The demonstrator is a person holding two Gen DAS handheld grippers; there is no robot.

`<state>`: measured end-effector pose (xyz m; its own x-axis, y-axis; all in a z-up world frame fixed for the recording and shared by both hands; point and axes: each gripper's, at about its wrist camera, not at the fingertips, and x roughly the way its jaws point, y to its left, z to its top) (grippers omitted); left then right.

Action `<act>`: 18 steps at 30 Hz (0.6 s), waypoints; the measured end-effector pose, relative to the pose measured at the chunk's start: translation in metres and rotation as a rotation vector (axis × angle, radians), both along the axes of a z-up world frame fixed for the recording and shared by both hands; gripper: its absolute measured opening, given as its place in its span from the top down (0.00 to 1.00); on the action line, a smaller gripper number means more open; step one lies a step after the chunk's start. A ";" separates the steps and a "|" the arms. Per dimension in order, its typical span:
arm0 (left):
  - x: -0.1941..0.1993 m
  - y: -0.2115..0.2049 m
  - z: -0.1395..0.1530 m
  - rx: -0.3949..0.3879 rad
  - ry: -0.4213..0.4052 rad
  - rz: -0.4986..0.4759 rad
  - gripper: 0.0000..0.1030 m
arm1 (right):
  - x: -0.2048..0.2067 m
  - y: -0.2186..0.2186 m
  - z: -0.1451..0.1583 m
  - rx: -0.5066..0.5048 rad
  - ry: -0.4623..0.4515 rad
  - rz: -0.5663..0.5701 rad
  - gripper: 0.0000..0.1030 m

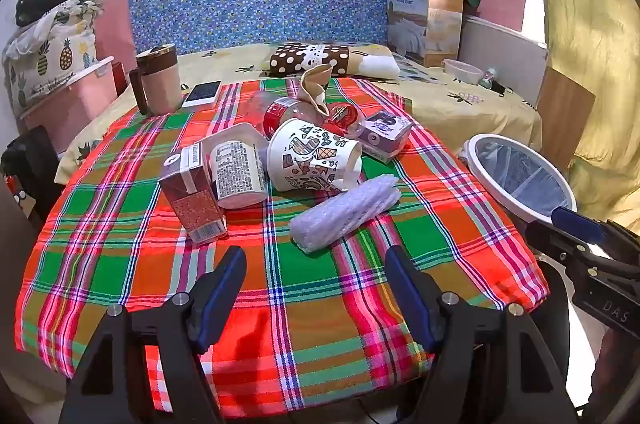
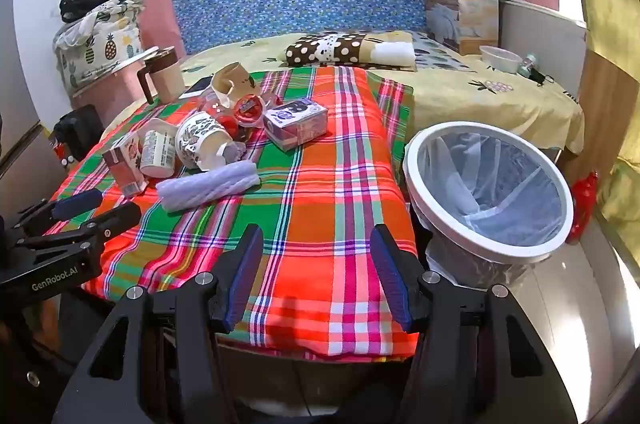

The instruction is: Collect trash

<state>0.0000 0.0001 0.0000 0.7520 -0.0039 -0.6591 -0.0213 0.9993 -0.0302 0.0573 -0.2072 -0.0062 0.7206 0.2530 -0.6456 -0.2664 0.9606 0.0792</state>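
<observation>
Left wrist view: your left tool (image 1: 316, 288) hovers with jaws apart, empty, just short of the white ribbed foam roll (image 1: 344, 212) on the plaid-covered counter (image 1: 120, 256); your right tool (image 2: 316, 272), also apart, sits beside the white-rimmed lined bin (image 2: 490, 183).

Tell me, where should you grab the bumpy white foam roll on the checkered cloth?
Probably around its middle, coming down from above. The foam roll lies flat and slantwise, nearest the open left gripper, so the fingers should straddle its narrow width, not its length. It looks soft, so squeeze gently.
</observation>
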 end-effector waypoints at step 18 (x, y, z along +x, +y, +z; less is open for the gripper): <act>-0.004 0.002 0.005 -0.006 -0.017 0.003 0.31 | -0.001 0.000 0.000 -0.002 -0.005 0.001 0.44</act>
<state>-0.0041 0.0019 0.0047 0.7632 -0.0057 -0.6461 -0.0238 0.9990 -0.0370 0.0567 -0.2069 -0.0062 0.7234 0.2527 -0.6425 -0.2677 0.9605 0.0764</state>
